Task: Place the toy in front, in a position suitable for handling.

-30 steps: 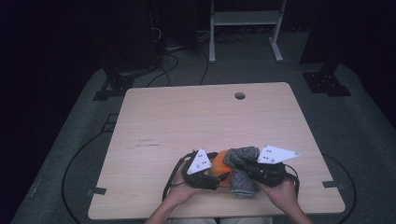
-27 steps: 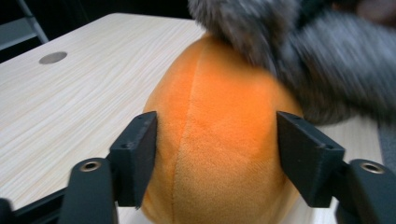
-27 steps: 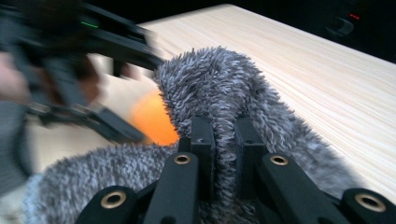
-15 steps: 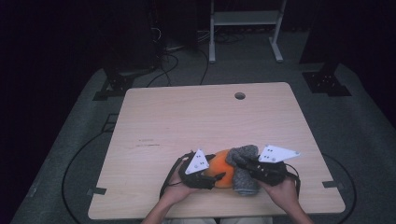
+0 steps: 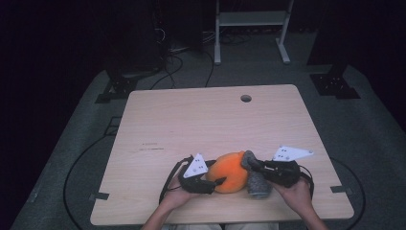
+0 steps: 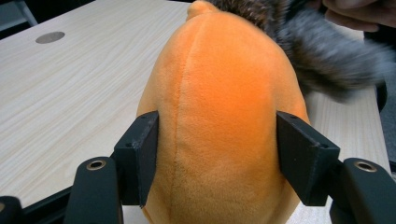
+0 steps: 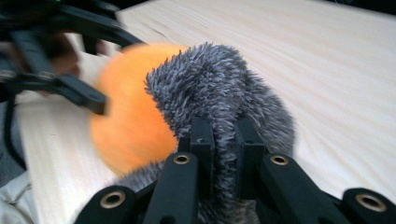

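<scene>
Orange plush body (image 6: 219, 116) squeezed by left gripper (image 6: 217, 154), jaws just been closing on it; right gripper (image 7: 224, 144) clamped on its grey furry tail (image 7: 219, 93), near table (image 5: 191, 120) edge.

The orange plush toy (image 7: 133, 126) is blurred in the right gripper view, its base cut off.

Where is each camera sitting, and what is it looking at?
High view: above the person's side, looking forward and down on the wooden table; forearms, left gripper and right gripper show.
Left gripper view: rides the left gripper, looking along its jaws, which press the orange plush body.
Right gripper view: rides the right gripper, its jaws pinching the grey furry tail; the other gripper shows farther off.
Both gripper views share the orange plush body and grey furry tail.
</scene>
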`<act>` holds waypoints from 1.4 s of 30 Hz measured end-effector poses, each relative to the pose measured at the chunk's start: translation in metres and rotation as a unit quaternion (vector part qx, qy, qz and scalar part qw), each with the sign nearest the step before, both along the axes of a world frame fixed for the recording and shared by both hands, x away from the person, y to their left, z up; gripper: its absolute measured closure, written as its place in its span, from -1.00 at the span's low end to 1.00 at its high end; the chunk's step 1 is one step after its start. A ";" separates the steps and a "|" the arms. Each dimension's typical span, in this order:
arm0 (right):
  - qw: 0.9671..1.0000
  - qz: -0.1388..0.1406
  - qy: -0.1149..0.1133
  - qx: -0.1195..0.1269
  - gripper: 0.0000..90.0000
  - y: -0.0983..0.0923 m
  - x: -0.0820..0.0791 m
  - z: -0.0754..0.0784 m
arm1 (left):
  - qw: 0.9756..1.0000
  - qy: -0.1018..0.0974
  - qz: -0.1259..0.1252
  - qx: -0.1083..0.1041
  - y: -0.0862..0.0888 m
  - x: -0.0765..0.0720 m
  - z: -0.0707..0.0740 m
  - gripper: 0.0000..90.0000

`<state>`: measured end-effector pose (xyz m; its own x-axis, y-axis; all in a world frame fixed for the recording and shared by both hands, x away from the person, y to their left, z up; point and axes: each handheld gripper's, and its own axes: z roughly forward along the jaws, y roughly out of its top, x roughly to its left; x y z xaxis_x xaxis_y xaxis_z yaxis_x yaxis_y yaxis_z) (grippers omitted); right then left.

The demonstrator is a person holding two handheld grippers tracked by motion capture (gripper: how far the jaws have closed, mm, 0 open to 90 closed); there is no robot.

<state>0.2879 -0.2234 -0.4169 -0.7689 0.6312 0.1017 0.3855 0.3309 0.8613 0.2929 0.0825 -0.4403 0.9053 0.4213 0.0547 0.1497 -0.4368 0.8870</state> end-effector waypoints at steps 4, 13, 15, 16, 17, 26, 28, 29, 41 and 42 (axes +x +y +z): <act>0.999 -0.006 0.004 0.044 0.79 -0.006 0.000 0.004 | 1.000 -0.005 -0.004 0.001 -0.002 -0.001 -0.001 -0.24; 0.999 -0.017 0.032 0.037 0.79 -0.006 0.007 -0.006 | 1.000 -0.009 -0.006 -0.003 -0.004 -0.004 -0.001 -0.25; 0.999 -0.020 0.023 0.043 0.79 -0.004 0.003 -0.001 | 1.000 -0.026 -0.013 0.008 -0.008 -0.008 -0.002 -0.26; 0.999 -0.014 0.004 0.046 0.79 -0.001 -0.002 0.004 | 0.999 -0.035 -0.016 0.013 -0.010 -0.010 -0.001 -0.26; 0.999 -0.004 -0.011 0.048 0.79 0.003 -0.006 0.009 | 0.999 -0.041 -0.018 0.017 -0.012 -0.012 -0.001 -0.26; 0.998 -0.026 0.018 0.045 0.80 -0.010 0.002 0.000 | 0.999 -0.037 -0.016 0.008 -0.015 -0.012 -0.001 -0.27; 0.998 -0.013 -0.003 0.054 0.80 -0.008 -0.003 0.007 | 0.999 -0.046 -0.022 0.008 -0.018 -0.014 -0.001 -0.27; 0.998 -0.003 -0.017 0.063 0.80 -0.004 -0.007 0.014 | 0.998 -0.049 -0.025 0.009 -0.020 -0.016 -0.001 -0.27; 0.998 -0.018 -0.013 0.060 0.80 -0.011 -0.004 0.014 | 0.997 -0.062 -0.035 0.010 -0.026 -0.020 0.000 -0.29; 0.998 -0.008 -0.024 0.058 0.80 -0.008 -0.006 0.018 | 0.997 -0.063 -0.037 0.011 -0.027 -0.020 0.000 -0.29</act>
<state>0.2816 -0.2309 -0.3988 -0.7645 0.6298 0.1375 0.3470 0.2222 0.9112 0.2727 0.0551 -0.4404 0.9191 0.3519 0.1774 0.0055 -0.4615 0.8871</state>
